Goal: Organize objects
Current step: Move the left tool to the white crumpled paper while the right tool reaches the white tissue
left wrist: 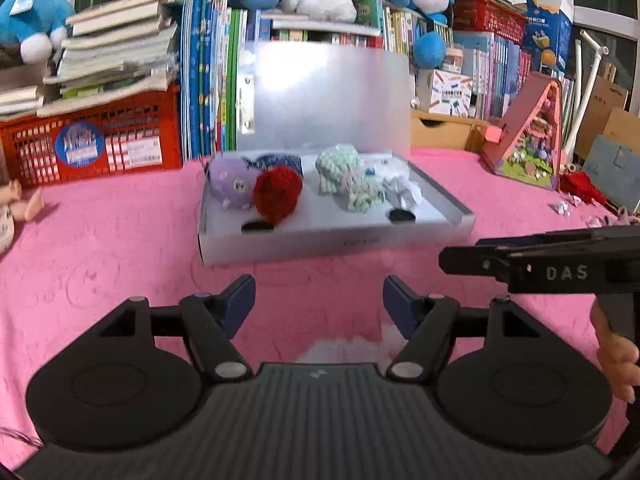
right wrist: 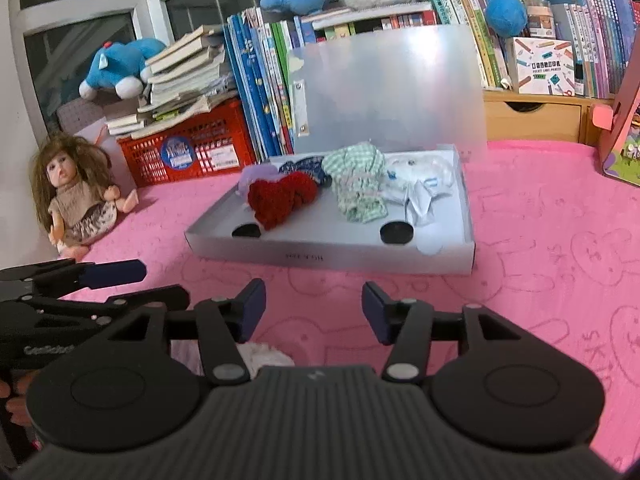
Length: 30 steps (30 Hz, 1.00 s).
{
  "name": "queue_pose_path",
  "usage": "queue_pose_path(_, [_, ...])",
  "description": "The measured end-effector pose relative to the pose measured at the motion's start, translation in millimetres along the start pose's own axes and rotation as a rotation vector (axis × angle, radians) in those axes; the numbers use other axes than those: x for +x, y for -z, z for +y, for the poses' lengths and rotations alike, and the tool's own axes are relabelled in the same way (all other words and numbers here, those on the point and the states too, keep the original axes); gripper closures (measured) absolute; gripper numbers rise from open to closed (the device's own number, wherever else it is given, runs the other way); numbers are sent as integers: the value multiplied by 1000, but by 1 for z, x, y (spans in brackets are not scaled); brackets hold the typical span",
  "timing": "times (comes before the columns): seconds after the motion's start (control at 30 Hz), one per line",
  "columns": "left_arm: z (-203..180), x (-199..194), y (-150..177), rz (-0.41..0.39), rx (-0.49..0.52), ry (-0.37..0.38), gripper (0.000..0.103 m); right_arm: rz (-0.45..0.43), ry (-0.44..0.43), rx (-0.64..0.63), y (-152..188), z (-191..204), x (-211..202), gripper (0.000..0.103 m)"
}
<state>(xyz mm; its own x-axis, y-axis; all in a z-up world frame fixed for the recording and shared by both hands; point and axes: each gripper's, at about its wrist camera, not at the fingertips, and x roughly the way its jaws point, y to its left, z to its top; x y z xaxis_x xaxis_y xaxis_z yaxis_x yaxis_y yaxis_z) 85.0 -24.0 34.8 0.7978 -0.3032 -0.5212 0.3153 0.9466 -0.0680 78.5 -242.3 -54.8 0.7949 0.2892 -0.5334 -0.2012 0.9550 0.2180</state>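
On the pink blanket (right wrist: 540,240) covering the bench, a shallow grey box (right wrist: 328,250) is lying with its frosted lid (right wrist: 392,88) standing upright behind it, leaning toward the row of books (right wrist: 264,80). Inside the box, a red knitted piece (right wrist: 280,196) is sitting at the left over a purple cloth (left wrist: 230,180), a green checked cloth (right wrist: 358,184) is resting in the middle, and a white bundle (right wrist: 420,184) is lying at the right.

The left gripper (left wrist: 319,300) is hovering level just in front of the box's near wall, its jaws spread wide and holding nothing. The right gripper (right wrist: 314,306) is hanging beside it at a similar height, also spread wide and empty, aiming at the same near wall. In the right wrist view the left gripper is showing at the left edge, close alongside.

Open blanket is stretching to the right of the box. A doll (right wrist: 76,196) is sitting well apart on the left, near a red crate (right wrist: 192,148). A pink toy house (left wrist: 528,136) is standing off to the right.
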Motion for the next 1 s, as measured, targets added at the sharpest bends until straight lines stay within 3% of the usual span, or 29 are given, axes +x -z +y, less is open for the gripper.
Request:
queue_pose_path(0.33, [-6, -5, 27, 35, 3, 19, 28, 34, -13, 37, 17, -3, 3, 34])
queue_pose_path(0.77, [-11, 5, 37, 51, 7, 33, 28, 60, -29, 15, 27, 8, 7, 33])
queue_pose_path(1.0, [-9, 5, 37, 51, -4, 47, 38, 69, -41, 15, 27, 10, 9, 32])
